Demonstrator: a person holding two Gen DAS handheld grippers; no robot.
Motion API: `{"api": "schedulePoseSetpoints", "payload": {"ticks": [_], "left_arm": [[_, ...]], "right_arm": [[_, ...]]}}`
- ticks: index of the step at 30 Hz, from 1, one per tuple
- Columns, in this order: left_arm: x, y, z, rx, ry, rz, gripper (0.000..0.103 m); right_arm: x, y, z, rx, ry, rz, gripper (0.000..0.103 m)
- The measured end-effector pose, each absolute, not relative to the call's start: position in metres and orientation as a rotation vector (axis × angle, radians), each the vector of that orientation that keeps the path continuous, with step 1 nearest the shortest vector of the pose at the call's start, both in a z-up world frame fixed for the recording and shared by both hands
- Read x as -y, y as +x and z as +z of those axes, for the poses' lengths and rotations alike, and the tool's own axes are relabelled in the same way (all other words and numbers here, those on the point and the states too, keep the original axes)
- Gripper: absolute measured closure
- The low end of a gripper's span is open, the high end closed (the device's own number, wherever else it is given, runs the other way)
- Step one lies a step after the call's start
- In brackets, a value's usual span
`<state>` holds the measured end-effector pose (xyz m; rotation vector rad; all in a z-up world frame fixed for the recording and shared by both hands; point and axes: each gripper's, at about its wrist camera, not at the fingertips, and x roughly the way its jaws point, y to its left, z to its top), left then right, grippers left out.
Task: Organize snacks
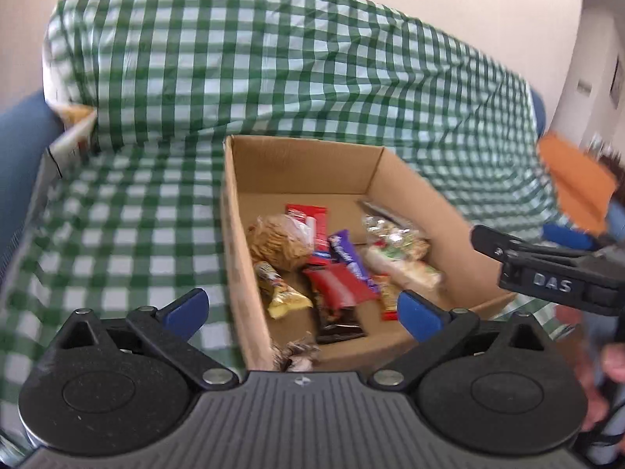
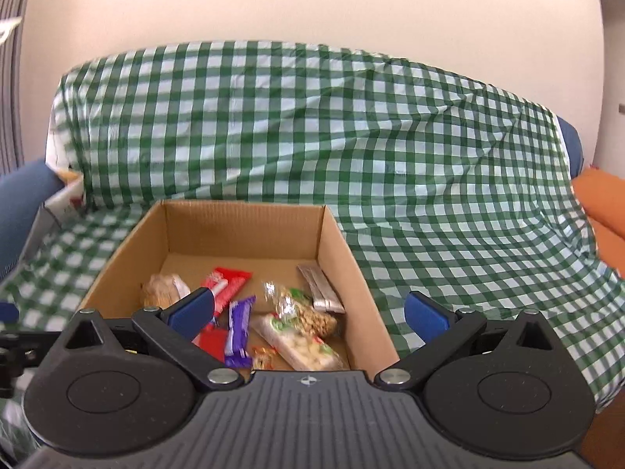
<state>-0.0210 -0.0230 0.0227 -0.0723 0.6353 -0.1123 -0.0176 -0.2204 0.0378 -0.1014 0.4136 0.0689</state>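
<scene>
Left wrist view: a cardboard box (image 1: 410, 195) sits on a sofa draped in a green-and-white checked cloth (image 1: 273, 78), holding a loose pile of wrapped snacks. The left gripper (image 1: 302, 308) hangs over the box's near corner with its blue-padded jaws spread wide and nothing between them. Below lie a clear bag of round biscuits (image 1: 279, 242), a red bar (image 1: 343, 285), a purple bar (image 1: 351, 260), a yellow packet (image 1: 281, 289) and a clear bag of nuts (image 1: 394, 234). The right gripper (image 1: 547, 269) reaches in over the box's right wall.

Right wrist view: the right gripper (image 2: 310, 314) is also spread wide and empty, poised above the box's near edge. The purple bar (image 2: 239, 328) lies just beyond its left pad, beside a long clear pack of pale biscuits (image 2: 300, 344), the bag of nuts (image 2: 308, 312) and silver sachets (image 2: 320, 285) against the right wall.

By their look, all are light. The foil and film wrappers are likely slippery and crinkle under pressure; the biscuits and nuts would crush if squeezed hard. The bars look stiff enough to pinch across the middle of their narrow width. The bags are better taken by a gathered end or seam, gently.
</scene>
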Motion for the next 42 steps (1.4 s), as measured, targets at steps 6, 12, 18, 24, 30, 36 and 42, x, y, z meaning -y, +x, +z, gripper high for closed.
{"api": "schedulePoseSetpoints", "payload": {"ticks": [6,12,18,24,30,36,42], "left_arm": [[0.011,-0.005,0.013,-0.705,-0.146,-0.068,0.0],[0.016,-0.002,0.01,-0.72,-0.122,-0.068,0.0],[0.02,-0.001,0.011,-0.718,-0.119,-0.076,0.0],[0.02,0.0,0.01,-0.723,-0.132,-0.075,0.0],[0.025,0.0,0.01,-0.727,-0.135,-0.084,0.0],[0.028,-0.001,0.009,-0.725,-0.13,-0.091,0.0],[0.028,-0.001,0.008,-0.727,-0.134,-0.09,0.0]], "right_arm": [[0.218,-0.008,0.03,-0.482,-0.115,0.065,0.001],[0.212,-0.002,0.026,-0.516,-0.093,0.09,0.001],[0.206,-0.001,0.024,-0.52,-0.12,0.11,0.001],[0.205,-0.001,0.024,-0.516,-0.126,0.114,0.001],[0.205,-0.001,0.024,-0.513,-0.137,0.119,0.001],[0.204,-0.002,0.024,-0.511,-0.139,0.121,0.001],[0.203,-0.001,0.024,-0.507,-0.15,0.123,0.001]]}}
